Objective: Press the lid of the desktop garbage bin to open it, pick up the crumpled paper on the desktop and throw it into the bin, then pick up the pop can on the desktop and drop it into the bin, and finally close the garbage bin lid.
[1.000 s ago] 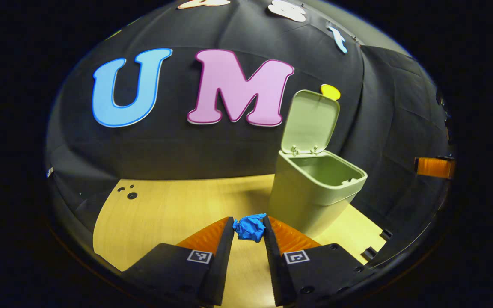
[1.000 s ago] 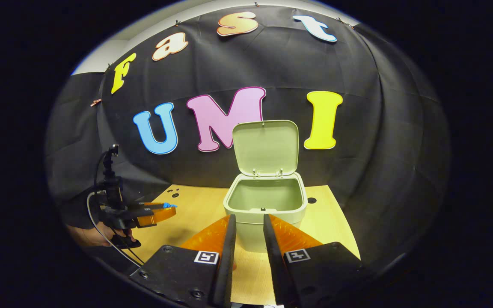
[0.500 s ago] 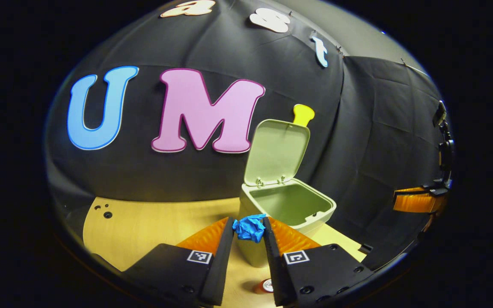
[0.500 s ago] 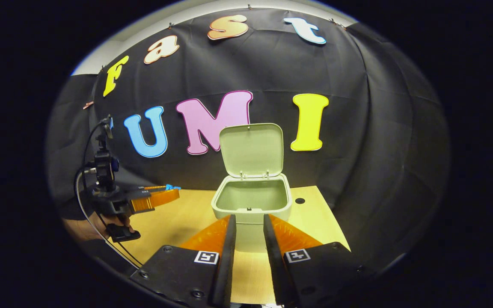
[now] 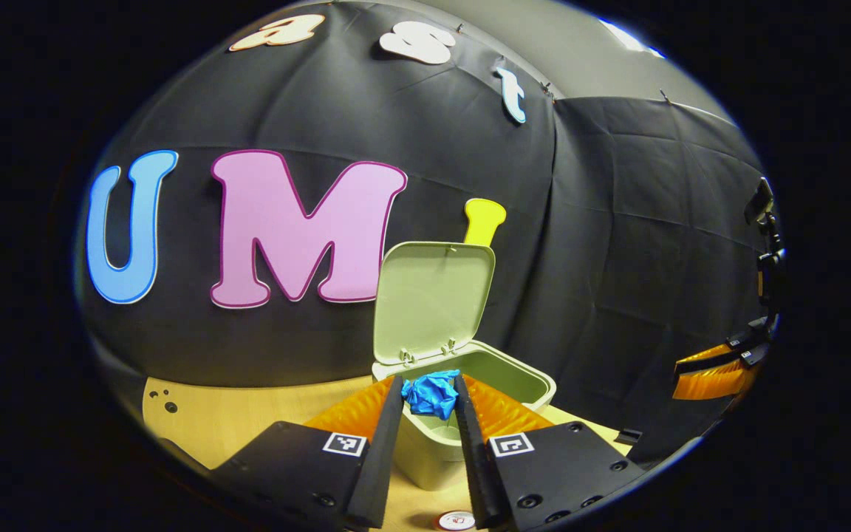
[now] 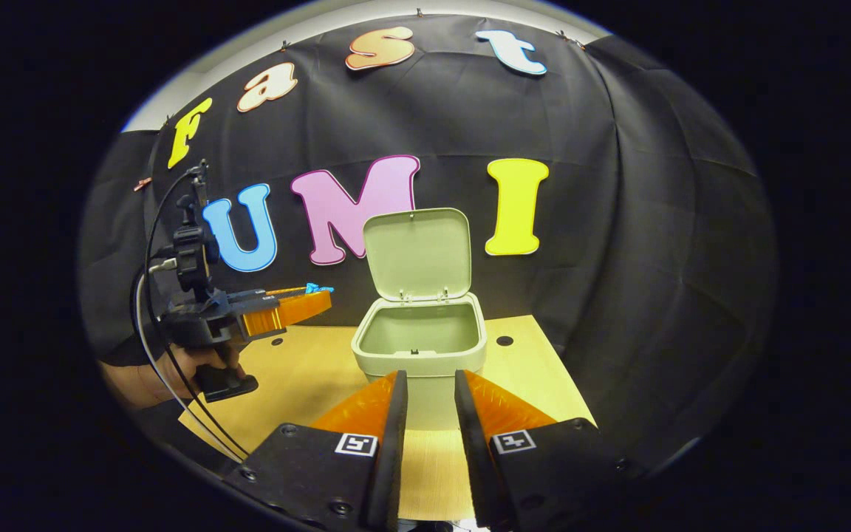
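Observation:
The pale green bin (image 5: pixel 536 386) stands on the wooden table with its lid (image 5: pixel 433 299) tipped up and back. My left gripper (image 5: pixel 431 397) is shut on the blue crumpled paper (image 5: pixel 431 394) and holds it over the bin's near rim. The pop can (image 5: pixel 457 520) shows just its top, low between my left fingers. In the right gripper view the bin (image 6: pixel 419 355) is straight ahead and looks bare inside. To its left, above the table, the left gripper (image 6: pixel 316 297) carries the paper (image 6: pixel 318 287). My right gripper (image 6: pixel 429 384) is in front of the bin, narrowly open and holding nothing.
A hand (image 6: pixel 148 380) holds the left gripper's handle, with a cable looping down beside it. The table (image 6: pixel 307 377) has small round holes (image 6: pixel 504 340) near the bin. Black cloth walls close in behind and on both sides. The right gripper (image 5: pixel 713 369) shows at the far right.
My left gripper has risen and swung toward the bin with the paper, from beside the bin's wall to over its rim. The right gripper has drawn back a little.

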### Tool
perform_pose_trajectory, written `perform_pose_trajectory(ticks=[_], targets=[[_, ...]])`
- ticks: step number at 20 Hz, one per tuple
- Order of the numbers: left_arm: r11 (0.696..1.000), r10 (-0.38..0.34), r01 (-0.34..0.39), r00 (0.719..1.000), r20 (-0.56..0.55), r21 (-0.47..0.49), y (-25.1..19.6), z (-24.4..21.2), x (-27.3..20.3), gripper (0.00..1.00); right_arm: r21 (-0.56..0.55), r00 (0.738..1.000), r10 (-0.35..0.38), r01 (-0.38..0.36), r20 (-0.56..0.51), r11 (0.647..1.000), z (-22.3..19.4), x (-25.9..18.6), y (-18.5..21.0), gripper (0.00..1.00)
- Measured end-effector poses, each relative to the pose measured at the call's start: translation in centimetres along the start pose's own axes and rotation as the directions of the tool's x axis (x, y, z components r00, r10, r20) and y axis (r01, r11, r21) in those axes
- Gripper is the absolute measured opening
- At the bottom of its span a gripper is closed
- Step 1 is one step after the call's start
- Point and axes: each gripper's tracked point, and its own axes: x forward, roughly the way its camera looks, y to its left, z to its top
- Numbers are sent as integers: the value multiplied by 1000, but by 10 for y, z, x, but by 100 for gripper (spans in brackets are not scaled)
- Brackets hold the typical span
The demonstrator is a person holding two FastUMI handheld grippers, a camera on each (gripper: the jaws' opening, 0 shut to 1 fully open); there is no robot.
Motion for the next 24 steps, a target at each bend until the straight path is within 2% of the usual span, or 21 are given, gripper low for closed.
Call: perform_pose_trajectory(ticks=[6,10,17,20,21,22,24], targets=[[999,-34,34,999,-21,3,-11,-6,22,47,-13,1000,-23,23,7,1000,1,-4,-11,42],[999,-31,31,998,-47,18,-12,-16,39,47,-3,999,-37,37,11,999,1,-2,-16,42],[996,-80,82,995,-54,30,-25,-26,53,48,-12,999,-42,42,0,999,-3,0,-17,42],[994,-102,104,994,-49,37,-30,-26,54,60,-10,999,-36,36,-8,999,-5,2,-14,42],[994,-100,102,994,-49,41,-30,-26,53,61,-11,999,-33,32,-10,999,-6,2,-12,42],[994,-100,102,994,-51,40,-29,-27,53,73,-13,1000,-28,28,-13,1000,-7,3,-10,42],[995,-93,95,994,-51,31,-27,-27,48,78,-17,1000,-3,2,-23,1000,-12,4,-1,42]])
